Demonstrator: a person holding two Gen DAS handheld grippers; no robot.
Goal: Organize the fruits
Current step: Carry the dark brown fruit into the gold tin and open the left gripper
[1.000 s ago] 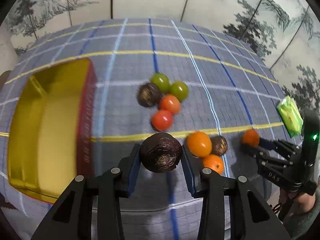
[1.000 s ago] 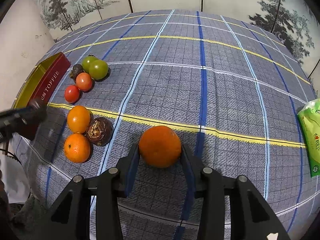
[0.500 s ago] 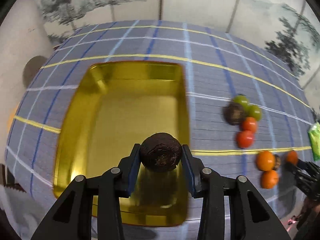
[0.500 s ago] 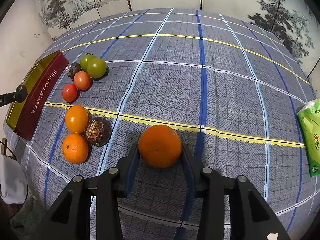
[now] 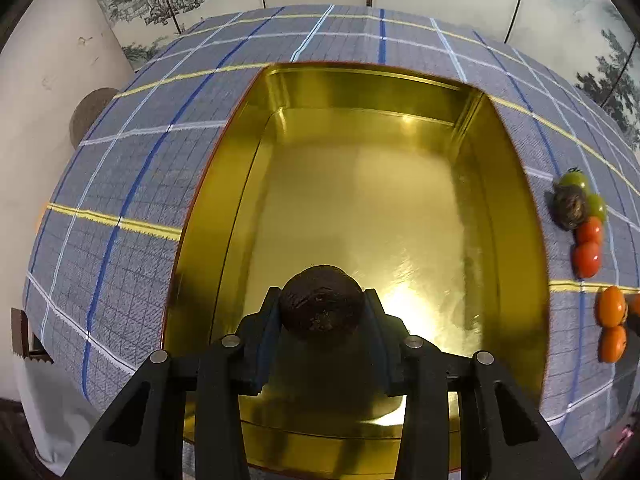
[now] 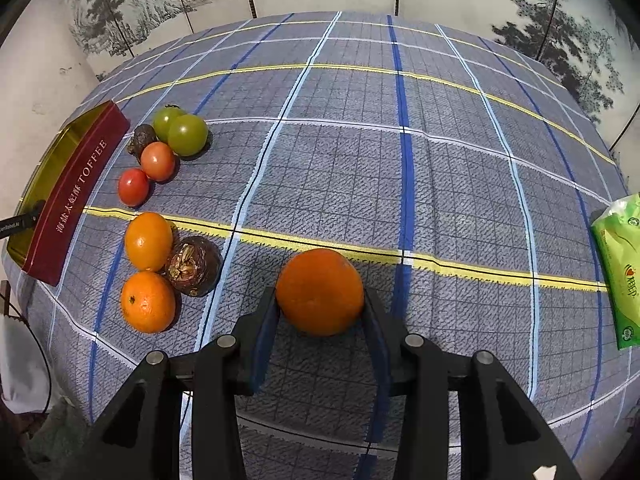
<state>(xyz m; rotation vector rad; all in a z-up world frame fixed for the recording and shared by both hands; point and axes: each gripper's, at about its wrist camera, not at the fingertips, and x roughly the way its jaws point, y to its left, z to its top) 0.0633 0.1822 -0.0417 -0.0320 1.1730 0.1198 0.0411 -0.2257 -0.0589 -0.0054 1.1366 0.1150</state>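
Painted folding screens with ink trees stand behind a table spread with a blue-grey checked cloth (image 6: 440,184) crossed by yellow, white and blue lines.

Only the left wrist view looks down into the open tin (image 5: 516,216): its bright gold floor is bare, with a glare patch near the jaws. Only the right wrist view shows the tin's dark red outer wall lettered TOFFEE (image 6: 76,196), and a green packet (image 6: 618,272) at the cloth's right edge.

The left gripper (image 5: 320,312) has its jaws closed on a dark brown wrinkled fruit (image 5: 320,304), both blue pads pressed to its sides, held above the near part of the tin's floor. The right gripper (image 6: 320,300) pinches an orange (image 6: 320,292) the same way, over the cloth just below a yellow stripe.

Outward from the right jaws, to the left, lie two more oranges (image 6: 148,272) touching a second brown fruit (image 6: 194,266). Farther up, beside the tin, sit two red tomatoes (image 6: 134,187), two green tomatoes (image 6: 187,135) and a small brown fruit (image 6: 142,141), all clustered. The left wrist view catches this cluster at its right edge, past the tin's wall.
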